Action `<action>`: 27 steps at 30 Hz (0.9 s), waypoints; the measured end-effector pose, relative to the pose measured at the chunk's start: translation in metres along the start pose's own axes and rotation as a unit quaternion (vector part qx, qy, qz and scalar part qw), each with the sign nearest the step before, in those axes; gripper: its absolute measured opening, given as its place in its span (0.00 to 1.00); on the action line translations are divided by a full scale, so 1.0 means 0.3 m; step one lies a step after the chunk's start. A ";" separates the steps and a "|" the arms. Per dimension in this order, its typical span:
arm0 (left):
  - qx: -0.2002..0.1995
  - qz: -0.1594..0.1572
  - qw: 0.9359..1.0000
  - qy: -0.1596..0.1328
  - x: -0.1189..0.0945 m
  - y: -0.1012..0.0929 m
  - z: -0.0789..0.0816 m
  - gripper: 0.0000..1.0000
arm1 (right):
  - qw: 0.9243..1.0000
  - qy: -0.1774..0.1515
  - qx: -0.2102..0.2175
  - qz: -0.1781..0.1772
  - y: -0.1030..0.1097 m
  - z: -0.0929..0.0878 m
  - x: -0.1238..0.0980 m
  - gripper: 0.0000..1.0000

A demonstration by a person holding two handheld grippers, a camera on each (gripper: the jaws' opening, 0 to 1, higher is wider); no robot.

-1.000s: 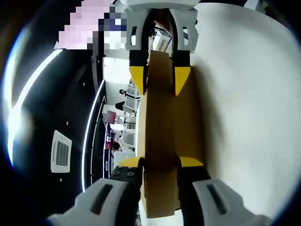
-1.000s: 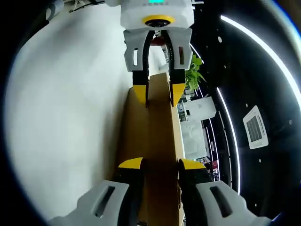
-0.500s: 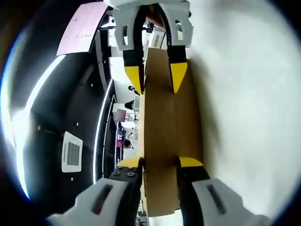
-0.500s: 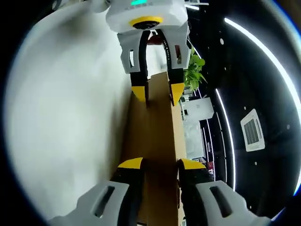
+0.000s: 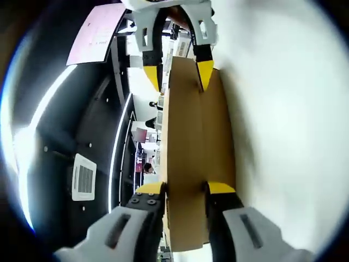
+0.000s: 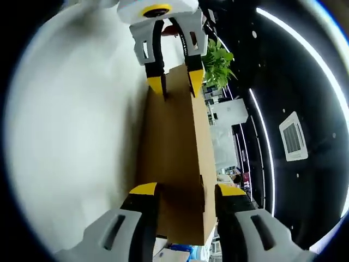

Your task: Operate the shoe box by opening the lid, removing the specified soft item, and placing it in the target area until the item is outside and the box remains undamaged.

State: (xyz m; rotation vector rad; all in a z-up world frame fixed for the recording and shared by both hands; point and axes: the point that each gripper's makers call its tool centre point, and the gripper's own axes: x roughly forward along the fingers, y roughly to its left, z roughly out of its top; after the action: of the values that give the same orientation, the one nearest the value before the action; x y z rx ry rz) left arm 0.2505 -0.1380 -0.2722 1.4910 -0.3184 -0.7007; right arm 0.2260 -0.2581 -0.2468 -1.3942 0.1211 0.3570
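in the left gripper view the left gripper [image 5: 185, 188] has its yellow-tipped jaws pressed against both sides of a brown cardboard lid [image 5: 188, 147] – clenched on its near end. at the far end of the same panel the right gripper [image 5: 175, 71] comes in from the top, its yellow tips on either side of the cardboard edge. a white surface [image 5: 283, 136] lies to the right of the lid, and a dark ceiling with light strips and a vent [image 5: 83, 180] to the left. in the right gripper view the right gripper [image 6: 180, 190] straddles the lid [image 6: 172, 164] with slim gaps showing between its tips and the cardboard – whether it grips i cannot tell. the left gripper [image 6: 170, 76] clasps the far end, beside a green plant [image 6: 218, 63].
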 end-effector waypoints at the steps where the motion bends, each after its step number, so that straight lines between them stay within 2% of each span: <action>1: 0.000 0.000 1.000 0.000 0.000 0.000 0.000 0.28 | 1.000 0.001 -0.003 0.000 0.000 0.002 0.000 0.40; 2: -0.001 0.000 1.000 0.000 0.001 0.000 0.000 0.29 | 1.000 -0.001 -0.006 0.002 0.001 0.006 0.000 0.38; 3: 0.000 -0.001 1.000 0.002 0.001 0.000 0.000 0.29 | 1.000 0.009 0.001 0.015 0.095 -0.014 0.009 0.37; 4: 0.001 -0.001 1.000 0.003 -0.001 0.001 -0.003 0.29 | 1.000 0.009 0.000 0.017 0.100 -0.015 0.010 0.35; 6: 0.002 -0.001 1.000 0.002 -0.001 0.001 -0.005 0.29 | 0.999 0.003 -0.031 0.011 0.084 -0.002 0.014 0.35; 7: 0.002 -0.001 1.000 0.002 -0.001 0.001 -0.005 0.29 | 1.000 0.023 -0.016 0.003 0.090 -0.028 0.000 0.35; 9: 0.003 -0.007 1.000 -0.008 -0.005 0.003 -0.006 0.29 | 1.000 0.020 -0.017 -0.005 0.098 -0.027 -0.004 0.35; 10: -0.016 -0.017 1.000 -0.019 -0.011 0.006 -0.009 0.28 | 1.000 0.017 -0.004 -0.003 0.106 -0.026 -0.002 0.36; 11: -0.037 -0.017 0.999 -0.017 -0.017 0.009 -0.021 0.28 | 1.000 0.022 -0.001 -0.004 0.105 -0.036 -0.001 0.38; 14: -0.004 -0.011 1.000 0.000 -0.023 0.006 -0.061 0.28 | 1.000 0.023 -0.010 -0.003 0.113 -0.040 0.007 0.40; 16: 0.019 -0.002 1.000 0.022 -0.031 0.005 -0.094 0.28 | 1.000 0.022 -0.002 -0.006 0.110 -0.037 0.009 0.39; 19: 0.002 -0.004 1.000 0.022 -0.033 0.010 -0.114 0.28 | 1.000 0.018 0.002 -0.009 0.100 -0.035 0.009 0.37; 21: 0.001 -0.005 1.000 0.020 -0.034 0.012 -0.110 0.28 | 1.000 0.016 0.009 -0.012 0.097 -0.032 0.008 0.37; 24: 0.014 0.006 0.999 0.036 -0.027 0.004 -0.112 0.28 | 1.000 0.014 0.013 -0.015 0.090 -0.028 0.006 0.35; 27: 0.002 0.006 0.999 0.031 -0.038 0.008 -0.109 0.28 | 0.999 0.004 0.030 -0.013 0.083 -0.046 0.014 0.32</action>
State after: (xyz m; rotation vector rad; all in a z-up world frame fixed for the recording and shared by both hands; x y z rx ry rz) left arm 0.2618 -0.1052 -0.2701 1.5106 -0.2804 -0.6438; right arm 0.2237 -0.2676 -0.2740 -1.3361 0.1191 0.3235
